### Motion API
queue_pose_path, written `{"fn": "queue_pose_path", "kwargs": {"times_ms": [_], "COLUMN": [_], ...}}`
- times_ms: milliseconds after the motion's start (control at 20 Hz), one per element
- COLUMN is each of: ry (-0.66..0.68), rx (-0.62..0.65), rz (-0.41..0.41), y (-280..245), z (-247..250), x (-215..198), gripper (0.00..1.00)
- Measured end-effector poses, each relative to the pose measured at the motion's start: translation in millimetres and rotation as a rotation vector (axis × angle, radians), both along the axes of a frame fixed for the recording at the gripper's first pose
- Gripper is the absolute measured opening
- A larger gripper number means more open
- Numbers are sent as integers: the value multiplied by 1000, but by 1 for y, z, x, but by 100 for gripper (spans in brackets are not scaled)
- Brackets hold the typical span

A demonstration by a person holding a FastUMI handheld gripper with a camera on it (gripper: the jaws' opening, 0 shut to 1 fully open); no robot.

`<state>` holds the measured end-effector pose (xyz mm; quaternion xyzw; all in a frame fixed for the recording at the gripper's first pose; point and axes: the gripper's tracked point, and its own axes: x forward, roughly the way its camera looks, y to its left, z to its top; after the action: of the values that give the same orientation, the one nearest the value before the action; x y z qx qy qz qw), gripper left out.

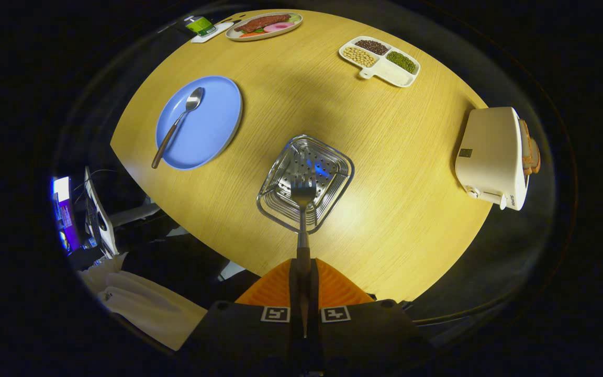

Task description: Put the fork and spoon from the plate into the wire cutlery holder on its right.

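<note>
The claw [302, 283] is clamping the fork [303, 209] by its handle, both fingers pressed together on it, with the tines pointing forward and hanging over the near rim of the wire cutlery holder [333, 162]. The holder is sitting on the desk [395, 173] just ahead of the fingers, seen almost straight from above, so the claw appears to be hovering well over it rather than inside it.

The step in hand looks like the delivery of the fork: it is already off the blue plate [218, 120], which is lying ahead and to the left of the claw, well apart from the holder. The spoon [178, 123] is resting across that plate, bowl away from the claw, handle end reaching over the near rim.

The next move probably calls for centring the tines over the holder's opening, tipping the fork downward and lowering it before the fingers part. A release from this height risks the fork striking the rim and bouncing out. After that, the spoon is waiting.
</note>
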<state>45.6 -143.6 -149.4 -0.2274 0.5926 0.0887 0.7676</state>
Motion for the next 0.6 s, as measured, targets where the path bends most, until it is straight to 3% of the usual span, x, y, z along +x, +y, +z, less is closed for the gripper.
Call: {"fn": "queue_pose_path", "kwargs": {"times_ms": [450, 600], "ry": [110, 62], "rx": [-59, -29], "rz": [16, 8], "y": [-4, 4], "z": [-13, -7], "x": [17, 26], "gripper": [8, 18]}}
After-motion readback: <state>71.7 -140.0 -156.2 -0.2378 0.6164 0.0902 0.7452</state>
